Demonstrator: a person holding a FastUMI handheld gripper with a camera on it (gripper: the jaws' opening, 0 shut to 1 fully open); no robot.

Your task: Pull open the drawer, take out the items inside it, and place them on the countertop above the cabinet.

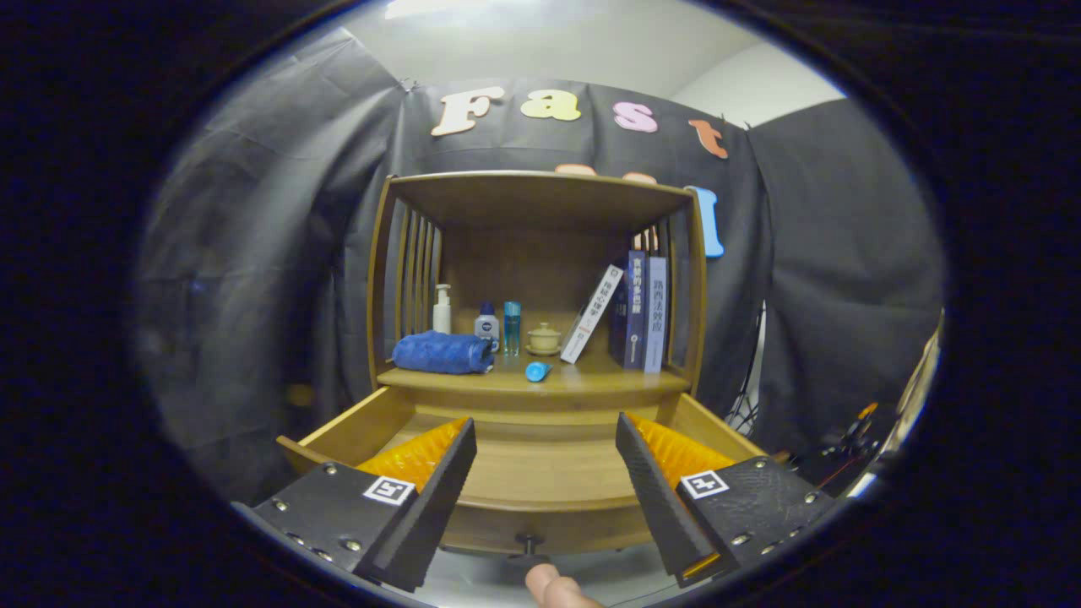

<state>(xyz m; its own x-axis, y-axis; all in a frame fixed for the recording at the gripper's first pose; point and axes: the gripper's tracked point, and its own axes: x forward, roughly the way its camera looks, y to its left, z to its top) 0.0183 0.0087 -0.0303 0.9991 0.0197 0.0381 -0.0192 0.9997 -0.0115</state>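
Note:
The wooden drawer (355,432) is pulled out toward me, and its bare wooden floor shows between my fingers. On the countertop (591,378) above it lie a folded blue towel (442,352) at the left and a small blue item (537,371) near the front edge. My gripper (545,439) hovers open over the drawer, with nothing between its orange-and-black fingers (432,460). The drawer's dark knob (529,540) sits just below and between the fingers.
At the back of the countertop stand a white pump bottle (442,309), a small bottle (486,325), a blue tube (512,327) and a lidded cup (544,339). Books (642,311) lean at the right. A fingertip (553,587) shows under the knob.

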